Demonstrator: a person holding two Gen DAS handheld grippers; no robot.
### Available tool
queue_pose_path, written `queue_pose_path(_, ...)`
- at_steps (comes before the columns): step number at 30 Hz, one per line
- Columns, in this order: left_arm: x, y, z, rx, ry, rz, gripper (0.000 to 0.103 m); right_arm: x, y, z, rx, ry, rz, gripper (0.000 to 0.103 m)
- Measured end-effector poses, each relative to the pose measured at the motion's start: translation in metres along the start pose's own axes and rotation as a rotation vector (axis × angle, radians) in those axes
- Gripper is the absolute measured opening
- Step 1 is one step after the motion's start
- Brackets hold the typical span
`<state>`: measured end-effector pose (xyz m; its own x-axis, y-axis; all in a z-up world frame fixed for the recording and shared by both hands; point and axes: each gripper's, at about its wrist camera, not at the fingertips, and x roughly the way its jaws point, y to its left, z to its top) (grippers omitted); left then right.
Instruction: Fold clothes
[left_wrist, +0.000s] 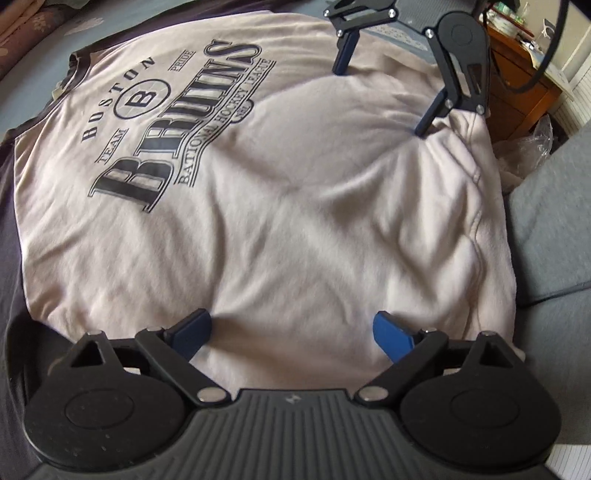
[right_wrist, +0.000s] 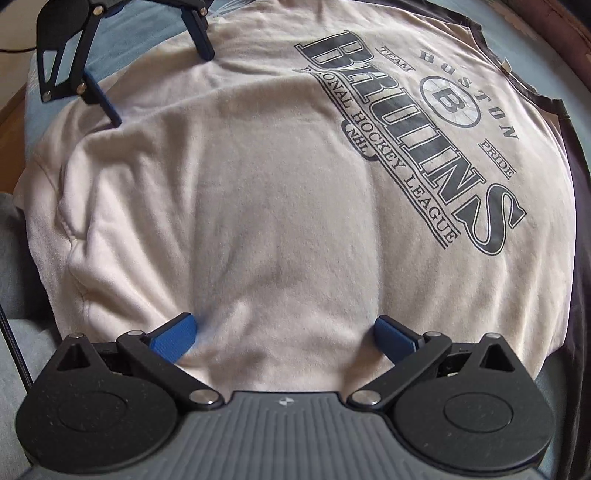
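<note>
Pale shirt (left_wrist: 280, 206) with the dark Bruins print (left_wrist: 173, 122) is spread flat on the bed, dark sleeves out at the sides. Left gripper (left_wrist: 291, 332) sits at the hem with its jaws wide apart, blue pads (left_wrist: 391, 334) resting on the cloth. Right gripper (right_wrist: 284, 332) is the same, spread wide on the bunched hem, nothing pinched.

A home bedroom: blue bedding (left_wrist: 48, 70), grey cushion (left_wrist: 554, 236), wooden dresser (left_wrist: 517, 74).
</note>
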<state>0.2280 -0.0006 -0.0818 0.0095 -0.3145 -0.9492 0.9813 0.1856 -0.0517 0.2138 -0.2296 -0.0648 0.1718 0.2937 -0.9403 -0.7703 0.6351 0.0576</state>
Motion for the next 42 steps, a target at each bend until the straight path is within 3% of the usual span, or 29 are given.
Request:
queue_pose_path(4, -0.013, 0.007, -0.005, -0.035, 0.034, 0.008, 0.094, -0.008, 0.002, 0.021, -0.019, -0.063, 0.044, 0.103)
queue_pose_path(7, -0.022, 0.017, -0.005, -0.062, 0.047, 0.054, 0.094, -0.015, 0.004, 0.037, -0.033, -0.111, 0.077, 0.103)
queue_pose_path(14, -0.048, 0.058, -0.023, -0.313, 0.05, 0.149, 0.094, 0.022, 0.003, 0.103, -0.001, -0.176, 0.158, 0.103)
queue_pose_path(16, -0.052, 0.064, -0.028, -0.367, 0.046, 0.156, 0.094, 0.04, 0.002, 0.104, 0.054, -0.111, 0.221, 0.103)
queue_pose_path(25, -0.052, 0.068, -0.03, -0.531, 0.0, 0.164, 0.094, 0.05, 0.01, 0.111, 0.148, -0.084, 0.201, 0.103)
queue_pose_path(28, -0.055, 0.064, -0.026, -0.512, -0.015, 0.149, 0.094, 0.05, 0.011, 0.114, 0.184, -0.066, 0.204, 0.103)
queue_pose_path(32, -0.051, 0.058, -0.022, -0.492, -0.015, 0.115, 0.094, 0.032, 0.017, 0.06, 0.207, 0.004, 0.261, 0.103)
queue_pose_path(36, -0.043, 0.052, -0.01, -0.485, -0.05, 0.089, 0.093, 0.02, 0.014, 0.042, 0.229, 0.067, 0.28, 0.103)
queue_pose_path(42, -0.021, 0.036, 0.017, -0.396, -0.13, 0.009, 0.093, 0.016, -0.002, 0.053, 0.319, -0.026, 0.175, 0.103)
